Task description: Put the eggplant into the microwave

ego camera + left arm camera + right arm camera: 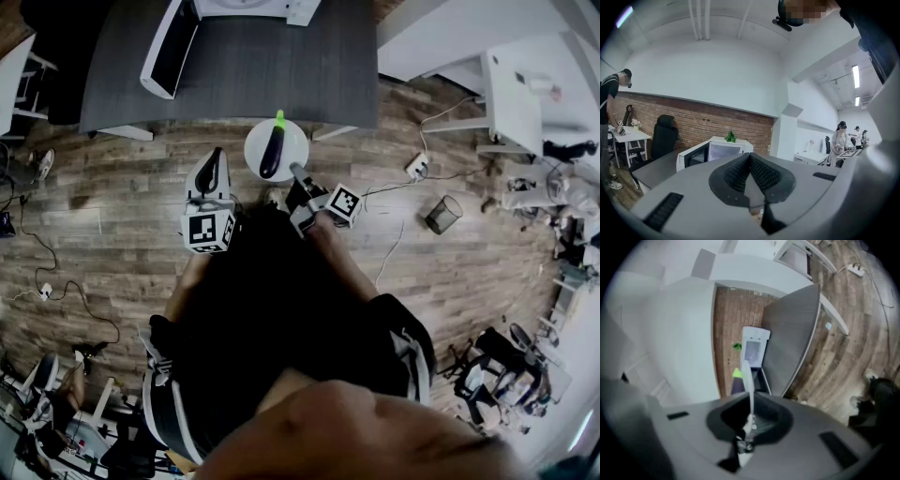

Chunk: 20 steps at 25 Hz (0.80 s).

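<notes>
Right tool point(296, 172) clamps plate point(293, 141) above wood floor point(112, 206); left tool point(216, 156) clenched, empty; grey desk point(281, 66) ahead

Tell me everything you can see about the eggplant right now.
The eggplant is long, slim and dark purple with a smooth, slightly glossy skin and a bright green stem end. It lies flat along the middle of a round white plate, with the stem end pointing toward the dark table. It looks whole, and nothing but the plate touches it. The right gripper clamps the plate's near rim and carries it, without touching the eggplant itself.
</notes>
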Motion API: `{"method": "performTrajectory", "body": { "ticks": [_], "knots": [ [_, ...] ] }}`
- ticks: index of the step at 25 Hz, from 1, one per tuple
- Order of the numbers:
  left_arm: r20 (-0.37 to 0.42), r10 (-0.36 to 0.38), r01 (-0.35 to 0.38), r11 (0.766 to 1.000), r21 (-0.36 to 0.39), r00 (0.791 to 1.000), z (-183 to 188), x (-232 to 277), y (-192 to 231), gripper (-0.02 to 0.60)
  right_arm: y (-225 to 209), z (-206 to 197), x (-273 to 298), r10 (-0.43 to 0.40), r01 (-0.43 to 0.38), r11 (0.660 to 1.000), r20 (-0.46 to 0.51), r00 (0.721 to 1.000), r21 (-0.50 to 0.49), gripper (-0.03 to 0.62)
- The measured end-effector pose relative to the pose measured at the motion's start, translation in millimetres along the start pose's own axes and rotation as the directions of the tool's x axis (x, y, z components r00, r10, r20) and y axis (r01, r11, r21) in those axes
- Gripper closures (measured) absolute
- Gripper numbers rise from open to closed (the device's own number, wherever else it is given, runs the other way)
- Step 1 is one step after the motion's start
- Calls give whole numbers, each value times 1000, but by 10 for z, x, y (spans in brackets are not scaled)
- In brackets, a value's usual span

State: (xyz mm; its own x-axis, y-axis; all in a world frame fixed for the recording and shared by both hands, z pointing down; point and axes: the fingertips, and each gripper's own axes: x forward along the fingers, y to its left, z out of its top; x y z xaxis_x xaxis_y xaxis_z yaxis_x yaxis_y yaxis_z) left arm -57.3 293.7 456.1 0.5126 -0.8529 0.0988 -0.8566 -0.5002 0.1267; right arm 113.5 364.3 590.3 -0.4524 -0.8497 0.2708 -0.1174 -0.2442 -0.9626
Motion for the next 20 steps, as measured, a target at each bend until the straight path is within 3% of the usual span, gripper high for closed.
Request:
{"method": "performTrajectory", "body": {
  "ticks": [20],
  "knots": [
    [-8, 25, -25, 1000, -4, 1000, -67, 124, -215, 545, -32, 217, -11, 12, -13, 1000, -45, 999, -20, 557]
  ]
}}
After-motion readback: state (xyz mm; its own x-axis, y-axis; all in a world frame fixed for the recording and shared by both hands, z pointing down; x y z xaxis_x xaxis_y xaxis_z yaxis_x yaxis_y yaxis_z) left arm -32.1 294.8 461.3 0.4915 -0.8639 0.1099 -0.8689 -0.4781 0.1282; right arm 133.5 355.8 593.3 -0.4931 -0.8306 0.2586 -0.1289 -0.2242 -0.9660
